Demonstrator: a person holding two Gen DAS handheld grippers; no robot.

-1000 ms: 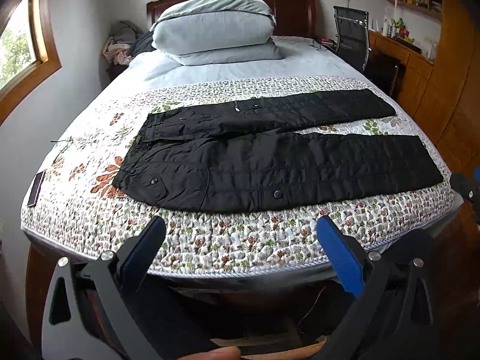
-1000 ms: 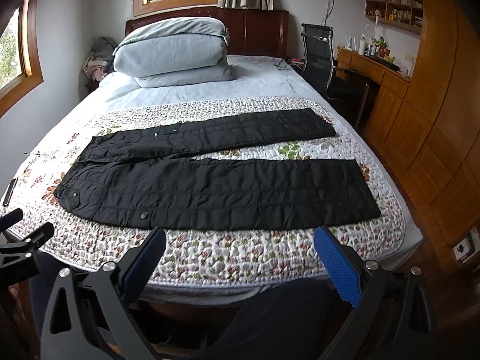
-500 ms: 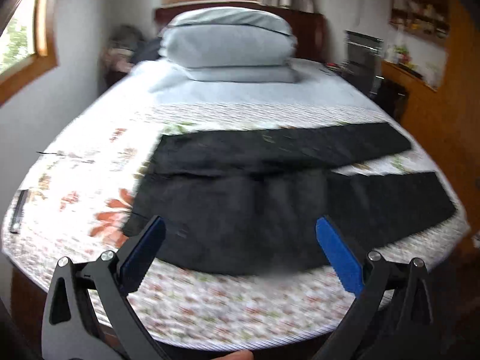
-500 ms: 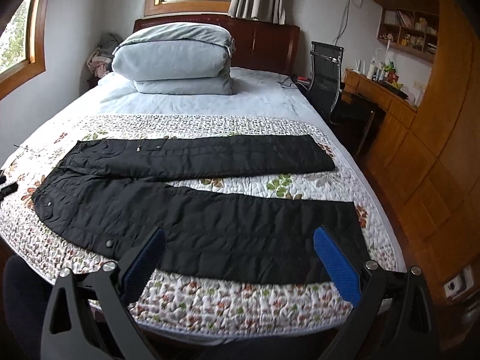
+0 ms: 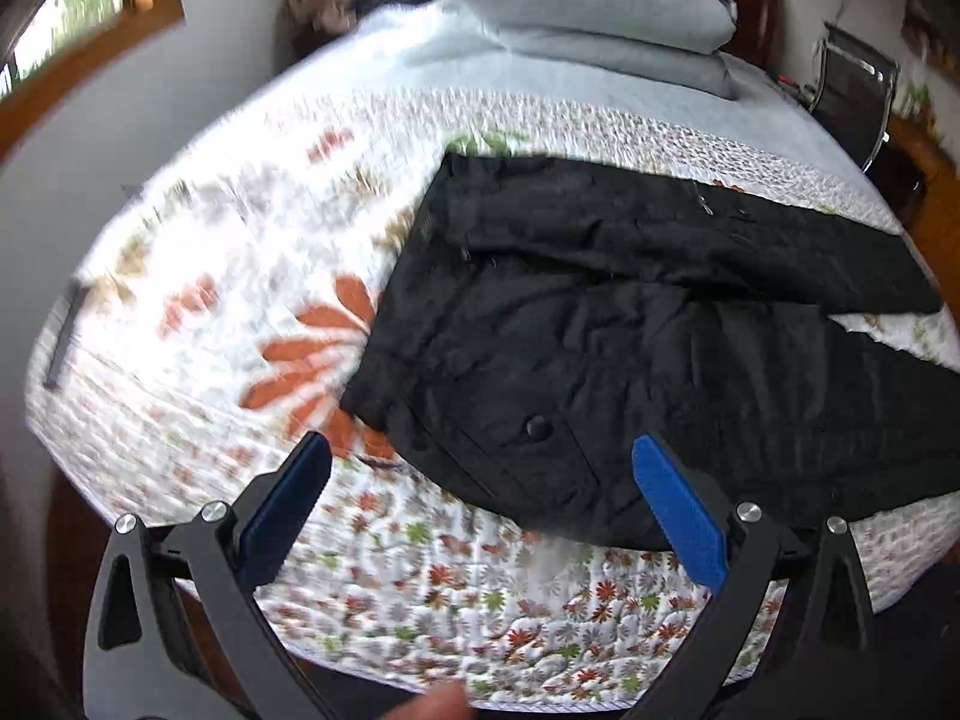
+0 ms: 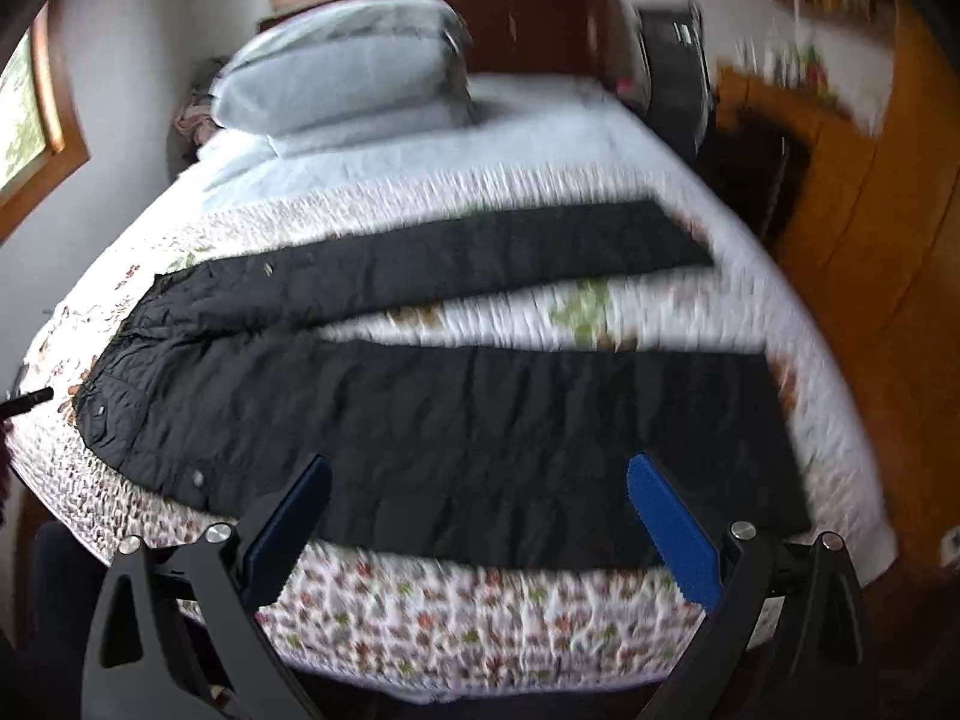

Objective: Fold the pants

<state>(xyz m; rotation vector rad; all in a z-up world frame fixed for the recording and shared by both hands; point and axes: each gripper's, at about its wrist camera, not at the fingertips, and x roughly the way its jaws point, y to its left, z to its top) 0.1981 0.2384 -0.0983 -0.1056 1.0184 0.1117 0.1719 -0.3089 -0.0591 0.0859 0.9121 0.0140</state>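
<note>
Black pants [image 5: 630,348] lie flat on the quilt [image 5: 252,276] across the bed, waist to the left, legs running right and split in a V, the far leg [image 6: 480,258] angled away from the near leg [image 6: 480,432]. A snap button [image 5: 538,427] shows on the near hip pocket.

Left gripper [image 5: 480,480] hangs above the near waist corner, jaws wide apart, nothing between them; its blue pads [image 5: 678,516] frame the pocket area. Contact with the cloth can't be told.

Right gripper [image 6: 477,498] is over the near leg, toward the hem end, jaws also spread wide and empty, pads [image 6: 672,534] framing the leg's near edge.

Both views are motion-blurred. Grey pillows [image 6: 348,78] are stacked at the headboard, a black chair [image 5: 852,84] stands by the far right side of the bed, and a dark flat item [image 5: 63,342] sits at the quilt's left edge.
</note>
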